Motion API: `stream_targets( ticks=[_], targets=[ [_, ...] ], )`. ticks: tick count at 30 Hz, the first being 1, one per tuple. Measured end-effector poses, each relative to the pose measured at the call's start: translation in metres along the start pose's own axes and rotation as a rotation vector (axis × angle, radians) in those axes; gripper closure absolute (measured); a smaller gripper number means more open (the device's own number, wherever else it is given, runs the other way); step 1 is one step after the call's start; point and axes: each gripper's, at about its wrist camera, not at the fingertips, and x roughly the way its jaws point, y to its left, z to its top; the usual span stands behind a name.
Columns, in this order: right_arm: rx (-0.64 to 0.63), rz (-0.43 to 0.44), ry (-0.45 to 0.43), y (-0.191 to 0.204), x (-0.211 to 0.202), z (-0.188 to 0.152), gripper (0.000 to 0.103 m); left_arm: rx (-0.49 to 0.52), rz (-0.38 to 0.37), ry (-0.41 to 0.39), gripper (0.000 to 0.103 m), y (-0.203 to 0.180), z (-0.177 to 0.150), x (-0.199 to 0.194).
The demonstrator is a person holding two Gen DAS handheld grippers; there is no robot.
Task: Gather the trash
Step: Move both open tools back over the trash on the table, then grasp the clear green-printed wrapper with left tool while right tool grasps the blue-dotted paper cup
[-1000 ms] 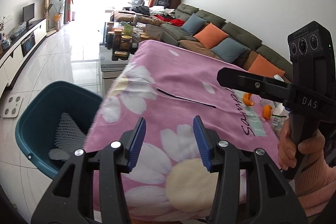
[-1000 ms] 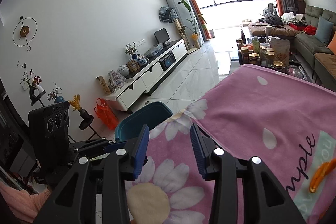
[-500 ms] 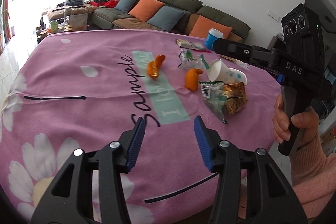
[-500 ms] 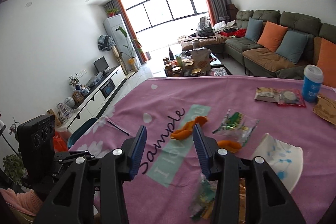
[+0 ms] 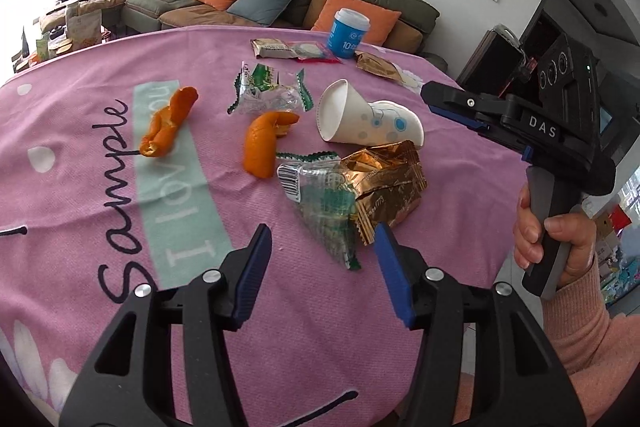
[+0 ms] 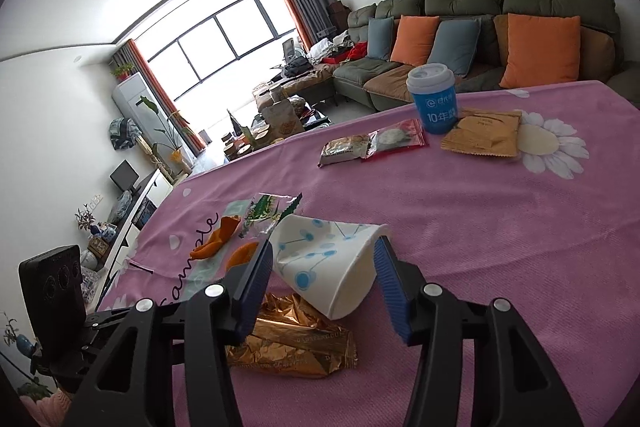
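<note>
On the table, far left: a long orange peel (image 5: 168, 123) lies on the pink cloth (image 5: 100, 207), at 10 o'clock from the left gripper (image 5: 322, 259). It is curly and could slip out of a pinch.
Middle peel: a second orange peel (image 5: 264, 143) lies at 12 o'clock, touching a clear wrapper (image 5: 320, 203).
Left gripper: fingers spread wide, holding nothing. The clear wrapper is thin and flat, so the fingers could slide over it.
Gold wrapper: the gold wrapper (image 5: 384, 183) lies on part of the clear one. Grab one and the other may drag along and fall.
Paper cup: the paper cup (image 6: 328, 267) lies on its side.
Right gripper: the right gripper (image 6: 324, 263) has its fingers apart on both sides of the cup, not squeezing yet. A hard squeeze could crush the cup or make it pop out and roll.
</note>
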Motion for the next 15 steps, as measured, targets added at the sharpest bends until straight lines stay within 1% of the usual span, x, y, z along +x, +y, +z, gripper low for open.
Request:
stream_targets(
  ticks=[2,7,9,10,11,13,15],
  targets=[
    [0.022,0.027,0.016,-0.005,0.005,-0.005,0.053,-0.013,0.000,0.008,0.050,0.001,0.005,0.008],
    [0.052,0.073,0.041,-0.010,0.014,-0.011,0.053,-0.066,-0.033,0.032,0.051,0.008,0.014,0.020],
    [0.060,0.089,0.047,-0.009,0.015,-0.011,0.055,-0.087,-0.045,0.043,0.052,0.011,0.017,0.025],
    [0.060,0.095,0.051,-0.008,0.016,-0.012,0.058,-0.098,-0.051,0.049,0.052,0.013,0.018,0.027],
    [0.060,0.098,0.052,-0.008,0.016,-0.012,0.063,-0.106,-0.060,0.054,0.054,0.014,0.019,0.030],
    [0.059,0.106,0.055,-0.007,0.018,-0.011,0.069,-0.119,-0.066,0.059,0.065,0.016,0.021,0.034],
    [0.060,0.111,0.054,-0.006,0.017,-0.012,0.073,-0.126,-0.076,0.061,0.068,0.018,0.023,0.036]
  ],
)
